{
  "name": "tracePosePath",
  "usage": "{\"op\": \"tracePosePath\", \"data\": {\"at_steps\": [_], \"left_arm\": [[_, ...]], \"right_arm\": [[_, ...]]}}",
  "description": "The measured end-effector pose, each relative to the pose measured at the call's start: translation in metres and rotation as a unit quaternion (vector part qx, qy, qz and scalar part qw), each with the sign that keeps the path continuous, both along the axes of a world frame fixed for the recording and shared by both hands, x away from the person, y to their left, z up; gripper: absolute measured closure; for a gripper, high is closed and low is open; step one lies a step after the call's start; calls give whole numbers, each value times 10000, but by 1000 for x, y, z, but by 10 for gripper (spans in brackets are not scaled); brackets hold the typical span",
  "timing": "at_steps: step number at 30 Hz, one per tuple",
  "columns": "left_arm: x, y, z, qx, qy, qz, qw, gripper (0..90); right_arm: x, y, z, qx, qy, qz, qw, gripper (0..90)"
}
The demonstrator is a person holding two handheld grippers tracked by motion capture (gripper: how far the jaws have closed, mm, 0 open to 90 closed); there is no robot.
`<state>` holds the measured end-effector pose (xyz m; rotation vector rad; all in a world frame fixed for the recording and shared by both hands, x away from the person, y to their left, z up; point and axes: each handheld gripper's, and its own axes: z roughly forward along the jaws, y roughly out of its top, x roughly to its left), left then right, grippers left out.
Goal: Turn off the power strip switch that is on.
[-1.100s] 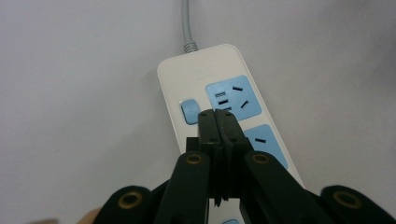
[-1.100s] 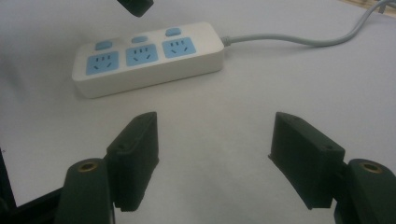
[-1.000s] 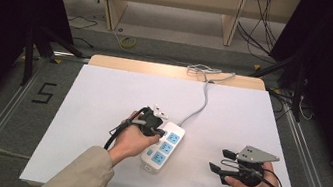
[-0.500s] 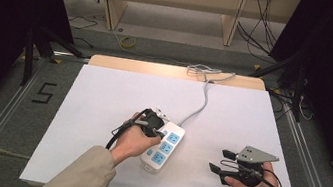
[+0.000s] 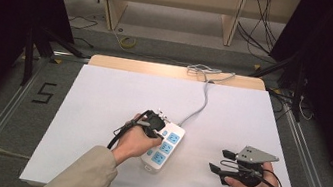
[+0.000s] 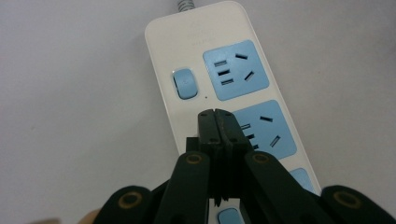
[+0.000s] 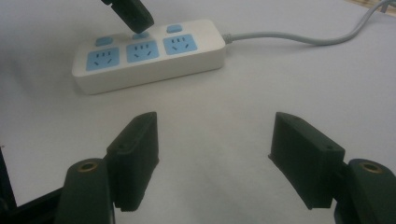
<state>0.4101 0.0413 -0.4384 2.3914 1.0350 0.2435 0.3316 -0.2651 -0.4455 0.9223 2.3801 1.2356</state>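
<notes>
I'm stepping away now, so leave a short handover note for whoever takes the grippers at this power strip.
Left gripper: jaws shut, tip down over the middle blue switch of the white power strip; contact can't be confirmed.
Right gripper: jaws open, empty, held off to the right above the white table.
Strip lies mid-table, its grey cord running to the far edge.
Done: left tip positioned. Left: probably pressing the switch; its state is unreadable.

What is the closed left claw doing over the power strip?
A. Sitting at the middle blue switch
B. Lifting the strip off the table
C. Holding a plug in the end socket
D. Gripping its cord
A: in the right gripper view the left claw, jaws together, has its tip right at the middle switch of the power strip, which lies flat on the table.
</notes>
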Motion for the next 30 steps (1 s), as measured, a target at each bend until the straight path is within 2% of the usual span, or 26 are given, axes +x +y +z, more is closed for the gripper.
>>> {"op": "tracePosePath", "data": {"at_steps": [4, 30], "left_arm": [[0, -1, -1, 44, 52, -9, 10000, 898], [0, -5, -2, 225, 39, 74, 9997, 899]], "right_arm": [[0, 0, 0, 8, -2, 2, 10000, 326], [0, 0, 0, 20, 1, 10, 10000, 326]]}}
